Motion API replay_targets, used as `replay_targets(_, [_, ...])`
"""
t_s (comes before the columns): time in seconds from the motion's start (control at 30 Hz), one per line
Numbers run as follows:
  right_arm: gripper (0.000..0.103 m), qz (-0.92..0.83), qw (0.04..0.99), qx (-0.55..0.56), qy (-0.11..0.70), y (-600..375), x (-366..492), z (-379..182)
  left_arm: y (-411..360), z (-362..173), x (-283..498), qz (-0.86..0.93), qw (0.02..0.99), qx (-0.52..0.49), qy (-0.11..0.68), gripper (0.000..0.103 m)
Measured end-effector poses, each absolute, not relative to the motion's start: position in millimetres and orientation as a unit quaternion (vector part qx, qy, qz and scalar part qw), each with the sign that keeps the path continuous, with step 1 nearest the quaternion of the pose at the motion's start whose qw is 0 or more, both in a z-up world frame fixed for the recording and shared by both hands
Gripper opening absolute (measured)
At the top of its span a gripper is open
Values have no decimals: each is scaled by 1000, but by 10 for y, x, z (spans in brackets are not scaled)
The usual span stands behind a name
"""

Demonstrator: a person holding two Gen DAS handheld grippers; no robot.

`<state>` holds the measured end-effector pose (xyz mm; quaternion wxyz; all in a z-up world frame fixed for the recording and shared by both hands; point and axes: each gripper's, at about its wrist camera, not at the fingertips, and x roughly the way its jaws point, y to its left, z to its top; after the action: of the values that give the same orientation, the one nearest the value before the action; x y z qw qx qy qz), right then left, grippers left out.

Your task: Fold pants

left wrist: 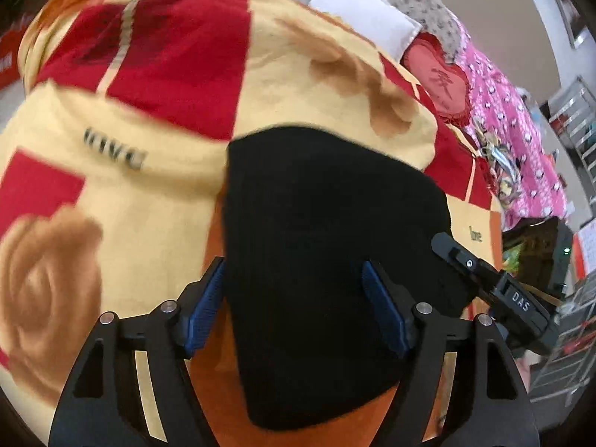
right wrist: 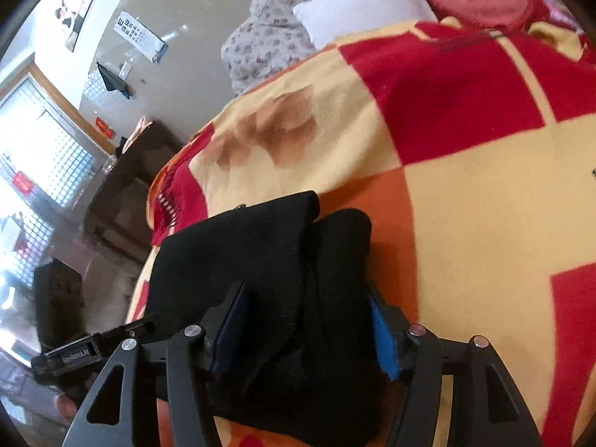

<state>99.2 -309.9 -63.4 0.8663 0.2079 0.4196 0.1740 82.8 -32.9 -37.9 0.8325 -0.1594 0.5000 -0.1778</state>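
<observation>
The black pants (left wrist: 327, 253) lie folded in a thick bundle on the red, yellow and orange blanket (left wrist: 149, 186). My left gripper (left wrist: 294, 298) stands open, its blue pads on either side of the bundle's near end. The right gripper's black body (left wrist: 495, 287) shows at the bundle's right edge. In the right wrist view the pants (right wrist: 268, 260) show stacked layers, and my right gripper (right wrist: 305, 327) is open with its blue pads around the near end of the bundle. The left gripper's body (right wrist: 89, 350) shows at lower left.
The bed holds a white pillow (left wrist: 365, 11), a floral quilt (right wrist: 268, 37), a red heart cushion (left wrist: 443, 82) and a pink blanket (left wrist: 514, 126). A dark wooden cabinet (right wrist: 130, 182) stands off the bed's edge. Shelving (left wrist: 573, 119) stands at the far right.
</observation>
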Motion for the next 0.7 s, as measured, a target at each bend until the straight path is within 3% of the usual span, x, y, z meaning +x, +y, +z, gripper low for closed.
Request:
replay_targets(0.13, [47, 170, 877, 211, 397, -3136, 951, -509, -431, -170, 984, -180, 849, -126, 481, 50])
replay_targets(0.3, [50, 148, 881, 195, 405, -3094, 1022, -559, -499, -235, 1185, -172, 846, -102, 493, 50])
replay_targets(0.37, [52, 146, 882, 189, 407, -3102, 1031, -544, -442, -310, 1162, -163, 847, -113, 494, 55])
replay_targets(0.57, [52, 146, 913, 138, 354, -2985, 799, -76, -346, -278, 1023, -135, 854, -115, 489, 60])
replay_targets(0.7, [52, 149, 916, 63, 367, -2603, 709, -51, -407, -273, 974, -122, 862, -97, 482, 60])
